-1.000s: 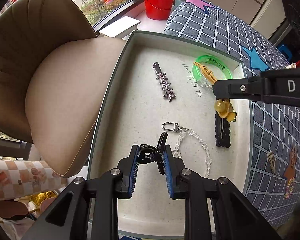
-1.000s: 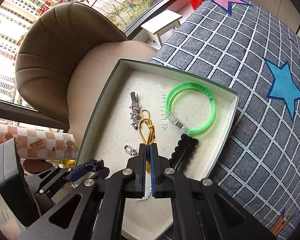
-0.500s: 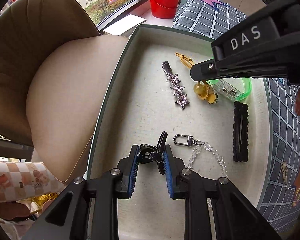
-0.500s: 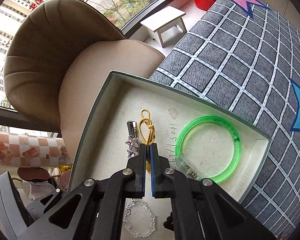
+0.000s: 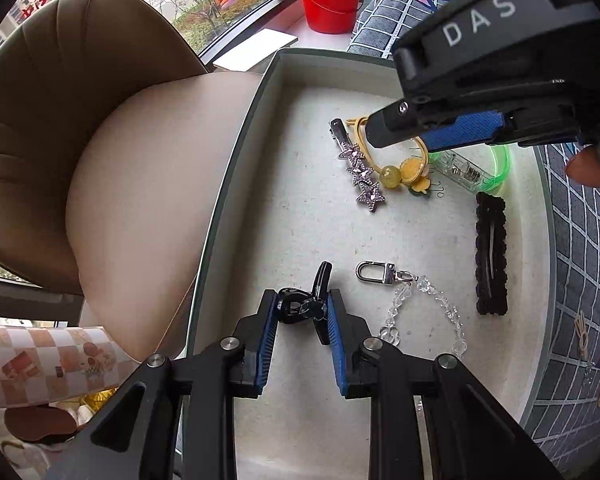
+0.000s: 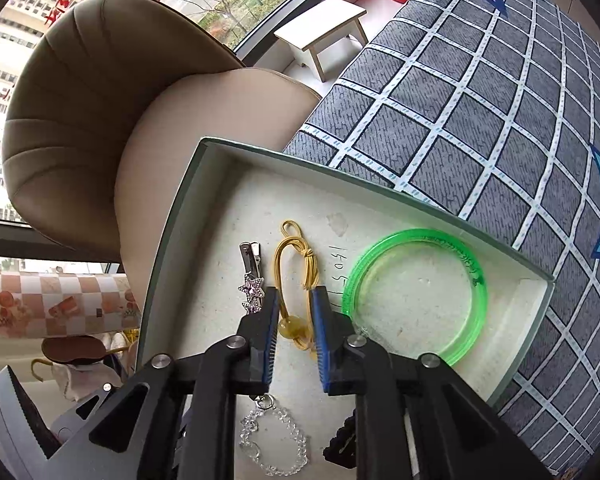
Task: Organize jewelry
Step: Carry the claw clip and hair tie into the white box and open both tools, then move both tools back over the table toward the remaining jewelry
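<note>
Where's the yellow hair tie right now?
In the right wrist view, the yellow hair tie lies in the tray between the star clip and green bangle, under the open right gripper.

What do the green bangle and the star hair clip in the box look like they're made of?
Green bangle: probably translucent plastic or resin, since light glows through its glossy rim. Star hair clip: apparently silvery metal set with sparkling faceted stones, likely rhinestones.
</note>
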